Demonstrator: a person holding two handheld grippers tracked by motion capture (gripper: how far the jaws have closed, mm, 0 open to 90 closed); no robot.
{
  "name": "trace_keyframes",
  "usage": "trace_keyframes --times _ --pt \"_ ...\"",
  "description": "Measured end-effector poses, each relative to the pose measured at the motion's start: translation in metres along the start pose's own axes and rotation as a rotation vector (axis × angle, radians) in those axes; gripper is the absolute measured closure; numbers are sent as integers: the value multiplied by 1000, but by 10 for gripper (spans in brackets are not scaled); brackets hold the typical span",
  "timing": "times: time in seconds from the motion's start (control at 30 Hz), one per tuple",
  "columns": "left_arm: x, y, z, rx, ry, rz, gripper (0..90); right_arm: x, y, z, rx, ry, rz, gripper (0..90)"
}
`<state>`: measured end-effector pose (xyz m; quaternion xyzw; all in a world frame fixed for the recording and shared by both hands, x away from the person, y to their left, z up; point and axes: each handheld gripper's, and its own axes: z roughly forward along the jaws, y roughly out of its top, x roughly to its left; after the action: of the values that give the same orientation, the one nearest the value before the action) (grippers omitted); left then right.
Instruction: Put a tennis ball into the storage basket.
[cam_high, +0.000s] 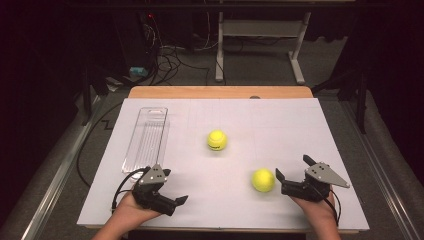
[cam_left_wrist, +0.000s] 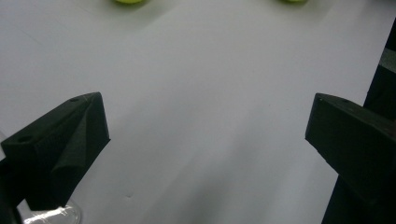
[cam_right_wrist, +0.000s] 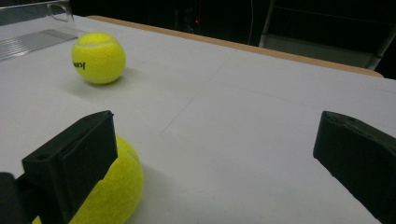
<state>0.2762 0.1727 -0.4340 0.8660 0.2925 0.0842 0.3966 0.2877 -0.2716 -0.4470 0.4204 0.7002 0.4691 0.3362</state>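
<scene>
Two yellow tennis balls lie on the white table. The far ball (cam_high: 217, 140) (cam_right_wrist: 98, 58) rests near the middle. The near ball (cam_high: 263, 180) (cam_right_wrist: 114, 191) sits just left of my right gripper (cam_high: 293, 167) (cam_right_wrist: 215, 137), against the outer side of one jaw and not between the jaws. That gripper is open and holds nothing. At the front left my left gripper (cam_high: 175, 186) (cam_left_wrist: 208, 121) is open over bare table, with nothing in it. The tops of both balls (cam_left_wrist: 128, 1) (cam_left_wrist: 294, 1) peek in at the upper edge of the left gripper view.
A clear plastic tray (cam_high: 146, 139) (cam_right_wrist: 32, 37) lies lengthwise on the left of the white sheet (cam_high: 280, 125), its near end close to my left gripper. The wooden table edge (cam_high: 220, 92) runs along the back. Beyond it are cables and table legs on the floor.
</scene>
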Motion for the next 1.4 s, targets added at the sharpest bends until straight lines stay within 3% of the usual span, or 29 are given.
trace_keyframes --times 0.5,1.4 --pt "-3 -2 15 115 -23 11 7 1 -1 1 5 2 -3 0" --pt "-6 -1 30 267 -30 0 8 1 -1 1 7 4 -4 0"
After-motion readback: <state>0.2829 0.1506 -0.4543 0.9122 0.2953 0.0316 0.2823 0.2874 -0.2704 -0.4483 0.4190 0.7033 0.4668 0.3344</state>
